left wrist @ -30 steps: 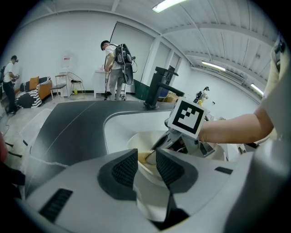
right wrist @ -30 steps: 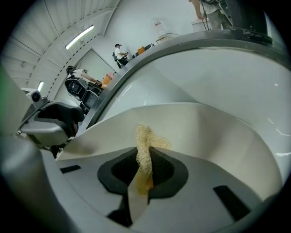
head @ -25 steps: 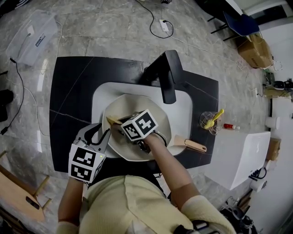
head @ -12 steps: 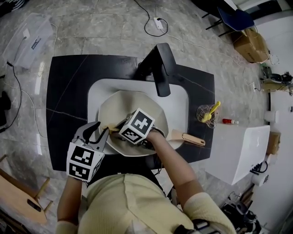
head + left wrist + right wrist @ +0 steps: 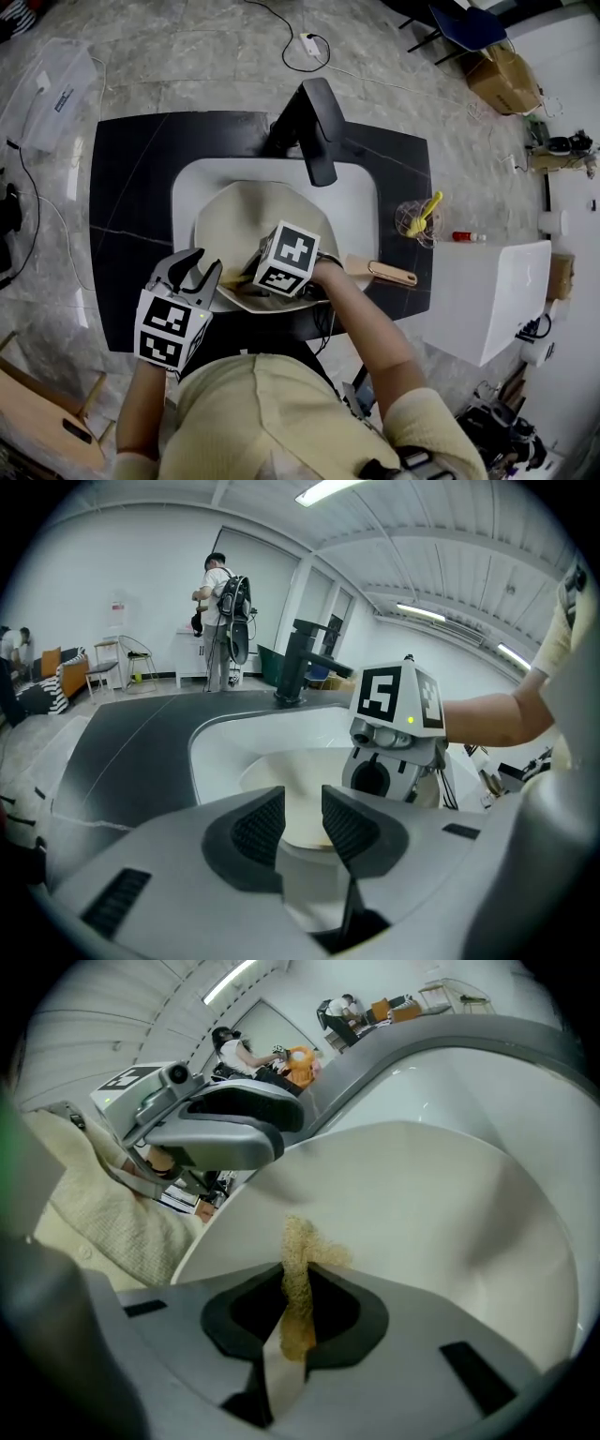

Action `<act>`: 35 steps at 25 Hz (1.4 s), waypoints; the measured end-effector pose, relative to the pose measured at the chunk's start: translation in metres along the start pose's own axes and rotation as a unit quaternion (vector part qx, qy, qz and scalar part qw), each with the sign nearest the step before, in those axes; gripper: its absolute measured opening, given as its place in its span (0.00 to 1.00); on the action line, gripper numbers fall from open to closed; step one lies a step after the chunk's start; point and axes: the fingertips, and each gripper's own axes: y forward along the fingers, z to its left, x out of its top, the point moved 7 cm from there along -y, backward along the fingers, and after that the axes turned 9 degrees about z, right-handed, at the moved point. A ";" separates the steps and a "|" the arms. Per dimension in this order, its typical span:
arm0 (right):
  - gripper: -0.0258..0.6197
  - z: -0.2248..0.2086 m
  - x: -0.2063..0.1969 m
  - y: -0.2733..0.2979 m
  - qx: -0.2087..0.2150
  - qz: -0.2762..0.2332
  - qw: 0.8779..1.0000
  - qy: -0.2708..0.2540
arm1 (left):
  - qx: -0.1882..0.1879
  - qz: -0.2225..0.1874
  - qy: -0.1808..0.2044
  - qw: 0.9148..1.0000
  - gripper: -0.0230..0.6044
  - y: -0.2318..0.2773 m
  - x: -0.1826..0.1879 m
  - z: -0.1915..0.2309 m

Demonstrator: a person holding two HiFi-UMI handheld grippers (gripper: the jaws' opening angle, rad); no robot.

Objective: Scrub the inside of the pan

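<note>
Right hand-held gripper (image 5: 298, 1274): jaws closed on a tan scouring pad (image 5: 302, 1241), which stands up out of the jaws as a thin frayed strip. The pad's free end is at the cream inner wall of the pan (image 5: 441, 1194); I cannot tell whether it touches. In the head view this hand-held gripper sits over the near part of the pan's bowl, marker cube uppermost.

Left hand-held gripper (image 5: 292, 819): jaws apart with a narrow gap, nothing clamped between the ribbed pads (image 5: 258, 827). The pan's near-left rim lies just ahead of the jaws. In the head view one finger overlaps the rim edge; contact cannot be judged. The right hand-held gripper shows just beyond, to the right in this view.

Pan: tilted inside the white sink (image 5: 367, 214), open side towards me. Its wooden handle (image 5: 389, 273) runs out to my right, over the sink edge.

Around: black tap (image 5: 317, 131) at the far side of the sink, spout above the pan's far rim. The sink is set in a dark surface (image 5: 131, 187). A glass (image 5: 412, 223) holding a yellow item stands on the surface's right side, apart from the pan handle.
</note>
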 end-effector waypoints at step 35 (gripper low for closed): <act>0.14 -0.010 -0.085 -0.037 -0.076 0.292 0.953 -0.034 | -0.016 0.006 0.017 1.000 0.21 0.007 0.007 -0.002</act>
